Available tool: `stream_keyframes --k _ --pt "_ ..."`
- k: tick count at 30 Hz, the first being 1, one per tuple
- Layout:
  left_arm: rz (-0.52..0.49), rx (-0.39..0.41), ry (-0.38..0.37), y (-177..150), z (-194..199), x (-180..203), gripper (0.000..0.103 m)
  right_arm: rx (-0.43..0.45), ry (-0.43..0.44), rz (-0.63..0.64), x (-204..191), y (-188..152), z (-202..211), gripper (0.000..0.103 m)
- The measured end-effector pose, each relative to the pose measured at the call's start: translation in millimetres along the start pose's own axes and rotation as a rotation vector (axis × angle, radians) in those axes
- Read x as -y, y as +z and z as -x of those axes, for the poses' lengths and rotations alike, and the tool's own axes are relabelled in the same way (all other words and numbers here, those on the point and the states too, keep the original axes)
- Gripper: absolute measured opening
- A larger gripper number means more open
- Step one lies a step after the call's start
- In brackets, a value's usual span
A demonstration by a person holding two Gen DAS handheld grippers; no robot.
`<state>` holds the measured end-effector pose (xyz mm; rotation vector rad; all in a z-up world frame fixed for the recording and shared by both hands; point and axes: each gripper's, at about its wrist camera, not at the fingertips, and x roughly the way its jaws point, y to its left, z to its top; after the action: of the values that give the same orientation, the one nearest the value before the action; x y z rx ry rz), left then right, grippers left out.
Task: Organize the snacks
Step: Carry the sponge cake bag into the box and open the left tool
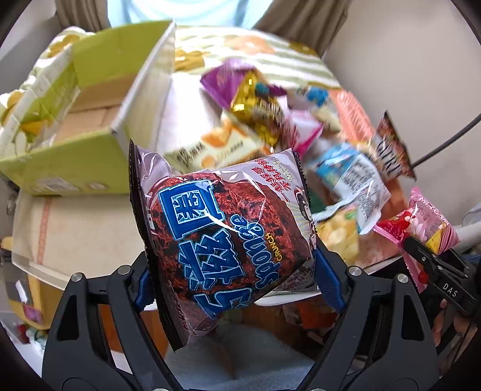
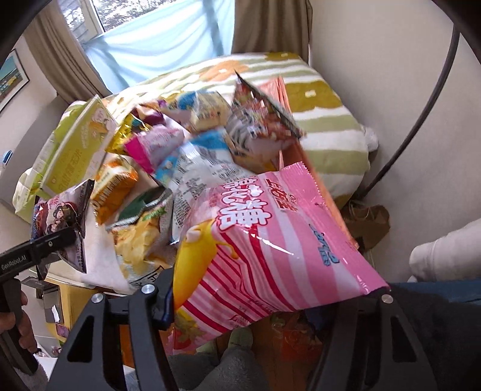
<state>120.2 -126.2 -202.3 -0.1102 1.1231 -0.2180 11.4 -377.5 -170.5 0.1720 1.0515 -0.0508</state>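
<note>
The left gripper [image 1: 231, 270] pinches a brown Sponge Crunch packet [image 1: 222, 231] between its blue-padded fingers, holding it up just in front of the green cardboard box [image 1: 90, 120]. To the box's right, beyond the snack heap [image 1: 300, 120], the right gripper [image 2: 270, 300] clamps a pink candy bag [image 2: 270, 240].

**Home, prob. a bedroom**

Window [image 2: 156, 39] w/ brown curtains [image 2: 270, 27], a striped green-and-white blanket [image 2: 327, 126] over smth soft, framed picture [image 2: 12, 78] on the wall, an open cardboard box [image 1: 90, 126], snack bags [image 2: 192, 132] heaped nearby.
</note>
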Motion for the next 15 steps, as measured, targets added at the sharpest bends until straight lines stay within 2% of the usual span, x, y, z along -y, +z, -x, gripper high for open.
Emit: stream_keyframes --k 8,15 --pt "0.016 0.104 -0.012 22 43 -26 0.083 0.1 0.007 0.07 -42 32 32 0.061" --pt "0.015 0.17 -0.006 57 74 -79 0.083 0.17 0.057 0.138 -117 66 39 0.061"
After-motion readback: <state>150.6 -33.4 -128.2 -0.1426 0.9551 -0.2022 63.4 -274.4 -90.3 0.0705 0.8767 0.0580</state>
